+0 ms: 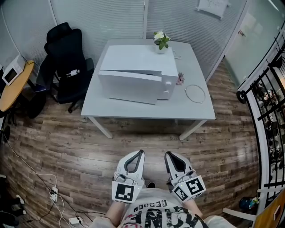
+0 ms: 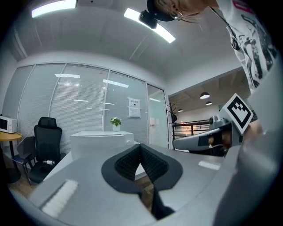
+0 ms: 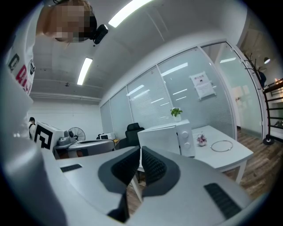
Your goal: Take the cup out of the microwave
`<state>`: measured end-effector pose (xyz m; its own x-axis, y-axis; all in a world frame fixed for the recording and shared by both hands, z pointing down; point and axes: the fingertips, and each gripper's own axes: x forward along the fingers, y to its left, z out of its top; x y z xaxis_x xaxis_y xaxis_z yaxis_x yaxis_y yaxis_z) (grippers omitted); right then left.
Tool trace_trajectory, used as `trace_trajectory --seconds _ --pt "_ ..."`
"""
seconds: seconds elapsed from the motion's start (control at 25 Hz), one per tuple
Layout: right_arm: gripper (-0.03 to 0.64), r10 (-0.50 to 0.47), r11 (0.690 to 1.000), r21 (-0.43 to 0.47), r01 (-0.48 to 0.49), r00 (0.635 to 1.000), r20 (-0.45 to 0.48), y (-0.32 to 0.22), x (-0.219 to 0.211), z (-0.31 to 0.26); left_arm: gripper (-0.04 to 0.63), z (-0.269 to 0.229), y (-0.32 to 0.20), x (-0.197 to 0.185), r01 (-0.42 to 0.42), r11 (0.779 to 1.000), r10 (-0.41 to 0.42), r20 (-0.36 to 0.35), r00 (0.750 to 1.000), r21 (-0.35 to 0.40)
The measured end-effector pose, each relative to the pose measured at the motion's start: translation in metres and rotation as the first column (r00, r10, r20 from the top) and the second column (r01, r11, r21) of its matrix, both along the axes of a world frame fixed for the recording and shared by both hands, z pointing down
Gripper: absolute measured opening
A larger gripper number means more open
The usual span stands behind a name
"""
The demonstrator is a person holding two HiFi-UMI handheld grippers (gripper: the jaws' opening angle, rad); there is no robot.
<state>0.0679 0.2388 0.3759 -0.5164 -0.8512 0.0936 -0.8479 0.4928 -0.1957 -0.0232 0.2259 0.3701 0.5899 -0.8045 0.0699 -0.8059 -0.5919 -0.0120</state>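
Office bench (image 1: 196, 111): microwave (image 1: 136, 75) at its centre, door nearly closed, cup unseen, likely inside. Well short, left claw (image 1: 140, 154) and right claw (image 1: 169, 155) are pressed together, empty. Approach step; next, open door.

An office is shown. It is marked by glass partition walls (image 1: 102, 18) with blinds, a black swivel chair (image 1: 67, 60) and a posted notice (image 1: 213, 6).

My path at 12: bare floor (image 1: 147, 133) up to table (image 1: 111, 109); microwave (image 1: 138, 60) sits on it. Chair (image 1: 67, 58) at 10, railing (image 1: 267, 102) at 3.
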Motion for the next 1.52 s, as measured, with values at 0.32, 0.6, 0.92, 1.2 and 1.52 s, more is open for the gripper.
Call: trace_trajectory --seconds 0.32,0.6,0.92,1.2,1.52 --pt "0.020 0.035 0.999 0.009 -0.035 0.999 0.005 -0.042 -0.024 -0.005 0.011 -0.010 -0.047 -0.028 -0.022 1.000 0.022 -0.001 1.000 0.022" --pt "0.021 0.065 0.998 0.021 -0.065 0.998 0.011 -0.054 -0.032 -0.001 0.014 -0.003 -0.063 -0.037 -0.053 0.999 0.053 0.001 0.999 0.008" --pt "0.021 0.062 0.998 0.012 -0.062 0.998 0.007 -0.069 -0.027 0.003 0.017 0.001 -0.072 -0.034 -0.051 0.999 0.051 0.005 0.999 0.003" --pt "0.021 0.027 1.000 0.001 -0.027 0.999 0.026 -0.104 -0.012 0.006 0.017 0.004 -0.103 -0.023 -0.002 1.000 0.002 0.000 1.000 -0.022" --pt "0.021 -0.035 0.999 -0.005 0.036 0.999 0.027 -0.153 0.007 0.007 0.017 -0.003 -0.148 0.004 0.032 0.999 -0.032 -0.007 0.999 -0.005"
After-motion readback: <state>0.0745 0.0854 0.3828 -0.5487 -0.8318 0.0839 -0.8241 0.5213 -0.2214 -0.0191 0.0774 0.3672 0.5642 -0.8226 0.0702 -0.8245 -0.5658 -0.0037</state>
